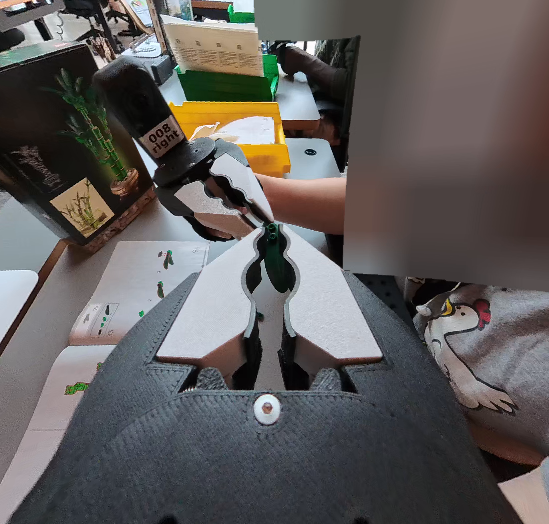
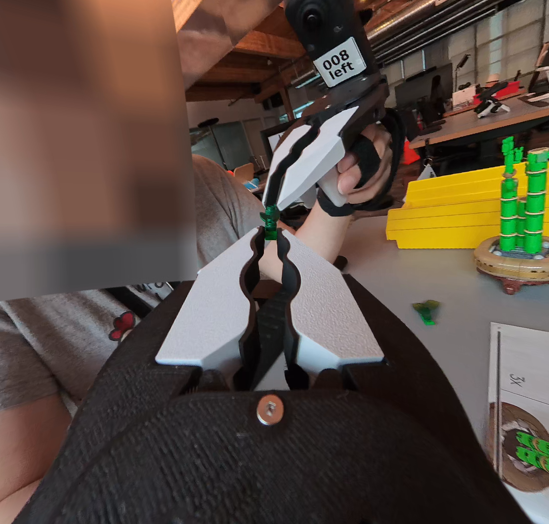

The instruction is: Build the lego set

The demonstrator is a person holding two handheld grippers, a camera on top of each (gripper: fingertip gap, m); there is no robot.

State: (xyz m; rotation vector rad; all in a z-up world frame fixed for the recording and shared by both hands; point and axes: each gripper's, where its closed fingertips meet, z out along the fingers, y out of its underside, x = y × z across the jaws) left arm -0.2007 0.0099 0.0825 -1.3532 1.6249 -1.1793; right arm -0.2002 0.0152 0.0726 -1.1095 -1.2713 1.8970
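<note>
Left gripper (image 1: 271, 230) jaws were clamped on a dark green leaf piece (image 1: 277, 267); right gripper (image 2: 270, 233) jaws pinched a small green stem piece (image 2: 269, 232), both held tip to tip above the bench (image 2: 401, 275). Best approach looked like lining up studs squarely, then pressing straight without twisting. Only the right wrist view showed the bamboo model (image 2: 523, 212) and a loose green piece (image 2: 426, 310); only the left showed the set box (image 1: 59, 141) and instruction booklet (image 1: 142, 284).

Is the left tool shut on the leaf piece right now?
Yes, shut. The left tool pinches the dark green leaf at its tips, and the leaf hangs back between the fingers.
</note>
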